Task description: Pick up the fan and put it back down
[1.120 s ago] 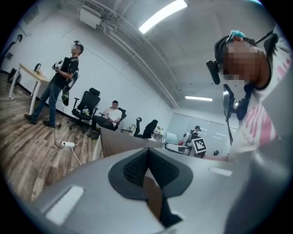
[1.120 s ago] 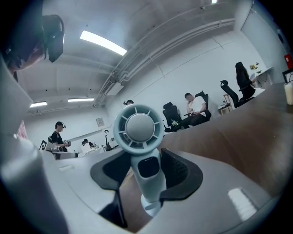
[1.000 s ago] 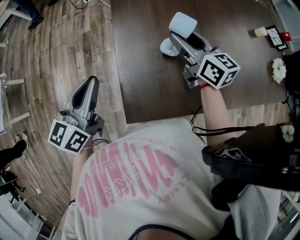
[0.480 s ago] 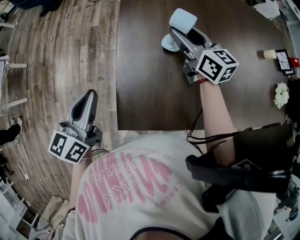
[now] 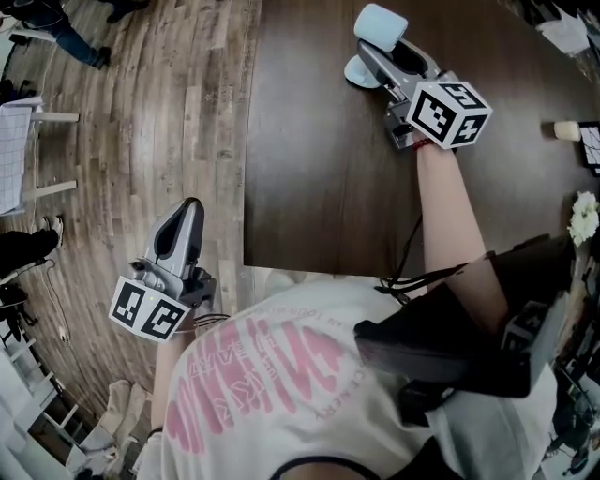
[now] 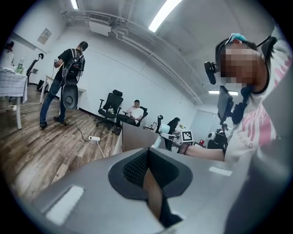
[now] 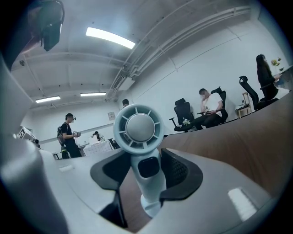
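A small pale-blue fan (image 5: 380, 26) with a round head and a disc foot stands upright over the dark wooden table (image 5: 319, 187). My right gripper (image 5: 375, 58) is shut on the fan's handle. In the right gripper view the fan (image 7: 138, 128) fills the middle, its handle between the pads of the right gripper (image 7: 149, 169) and its foot close to the tabletop; I cannot tell whether it touches. My left gripper (image 5: 190, 208) hangs shut and holds nothing, over the wooden floor left of the table. In its own view the left gripper (image 6: 147, 153) has its pads together.
White flowers (image 5: 583, 218) and small items (image 5: 565, 130) lie along the table's right edge. A white table leg (image 5: 37, 117) stands on the floor at far left. A person (image 6: 64, 82) stands in the room, others sit on office chairs, and a power strip (image 6: 94, 138) lies on the floor.
The right gripper has carried the fan farther across the table, away from its near edge. The left gripper has sunk slightly beside the table and stays shut.
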Motion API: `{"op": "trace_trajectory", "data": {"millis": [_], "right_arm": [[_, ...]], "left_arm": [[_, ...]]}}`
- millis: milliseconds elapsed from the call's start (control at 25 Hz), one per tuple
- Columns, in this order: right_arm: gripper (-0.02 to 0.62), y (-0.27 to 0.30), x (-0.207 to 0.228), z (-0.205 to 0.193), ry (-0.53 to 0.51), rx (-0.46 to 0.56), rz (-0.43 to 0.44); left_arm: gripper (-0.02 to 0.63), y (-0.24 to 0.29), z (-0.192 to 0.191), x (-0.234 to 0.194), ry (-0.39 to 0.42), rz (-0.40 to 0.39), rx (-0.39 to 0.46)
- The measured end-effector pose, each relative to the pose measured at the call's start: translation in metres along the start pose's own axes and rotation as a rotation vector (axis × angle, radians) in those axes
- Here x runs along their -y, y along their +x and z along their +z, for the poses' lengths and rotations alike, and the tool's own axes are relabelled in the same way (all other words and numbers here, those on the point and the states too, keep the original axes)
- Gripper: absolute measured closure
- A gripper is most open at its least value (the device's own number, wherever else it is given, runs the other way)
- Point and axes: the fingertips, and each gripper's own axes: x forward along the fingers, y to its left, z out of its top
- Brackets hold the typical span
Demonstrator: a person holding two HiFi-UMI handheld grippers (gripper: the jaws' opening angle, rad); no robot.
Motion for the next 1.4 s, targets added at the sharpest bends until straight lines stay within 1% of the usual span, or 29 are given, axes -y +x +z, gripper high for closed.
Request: {"op": "trace_trajectory", "data": {"millis": [240, 360, 520, 680, 920, 1080, 1400], "right_arm": [[0.384, 0.005, 0.016, -0.004, 0.01, 0.009, 0.009], [0.385, 0.007, 0.022, -0.005, 0.012, 0.009, -0.001], [0.383, 0.005, 0.027, -0.002, 0.036, 0.029, 0.01], [0.382, 0.001, 0.027, -0.006, 0.022, 0.032, 0.025], [0.38, 0.002, 0.022, -0.01, 0.007, 0.015, 0.04], [0.379, 0.004, 0.019, -0.008, 0.005, 0.013, 0.041], [0.374, -0.001, 0.018, -0.011, 0.018, 0.031, 0.036]], "left_arm": [[0.586, -0.003, -0.006, -0.004, -0.021, 0.053, 0.022], [0.586, -0.003, -0.006, -0.004, -0.021, 0.062, 0.027], [0.586, 0.0, -0.009, 0.004, -0.021, 0.064, 0.029], [0.586, 0.0, -0.019, 0.014, -0.018, 0.069, 0.026], [0.586, -0.01, -0.022, 0.018, -0.024, 0.091, 0.037], [0.586, -0.015, -0.021, 0.017, -0.037, 0.102, 0.046], [0.586, -0.021, -0.024, 0.021, -0.037, 0.104, 0.054]]}}
